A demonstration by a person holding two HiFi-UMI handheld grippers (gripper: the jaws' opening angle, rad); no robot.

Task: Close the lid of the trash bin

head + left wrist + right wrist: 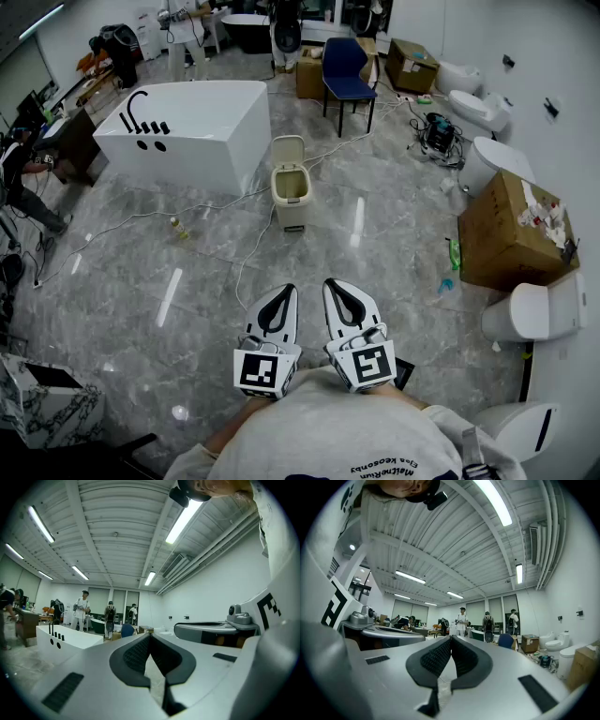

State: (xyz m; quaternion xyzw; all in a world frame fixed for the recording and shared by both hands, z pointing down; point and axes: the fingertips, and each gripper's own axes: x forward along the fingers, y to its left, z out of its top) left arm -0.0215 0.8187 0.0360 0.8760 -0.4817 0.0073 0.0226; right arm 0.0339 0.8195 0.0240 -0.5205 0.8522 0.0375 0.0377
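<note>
1. Beige trash bin [292, 187] stands on the grey marble floor [375, 253], near the right end of the white bathtub [192, 131].
2. Its lid [288, 150] is up, standing behind the open mouth and hinged at the far edge.
3. A white cable [251, 253] lies on the floor and runs past the bin's left side.
4. The left gripper [283, 291] and the right gripper [335, 284] are held side by side close to the person's chest, both aimed roughly toward the bin and well apart from it.
5. In the left gripper view the left gripper [150, 637] has its dark ribbed pads pressed together at the tips, with nothing between them.
6. In the right gripper view the right gripper [451, 640] is likewise closed tight and empty.
7. A blue chair [347, 64] stands beyond the bin, and a large cardboard box [502, 234] sits at the right, near a toilet [530, 311].
</note>
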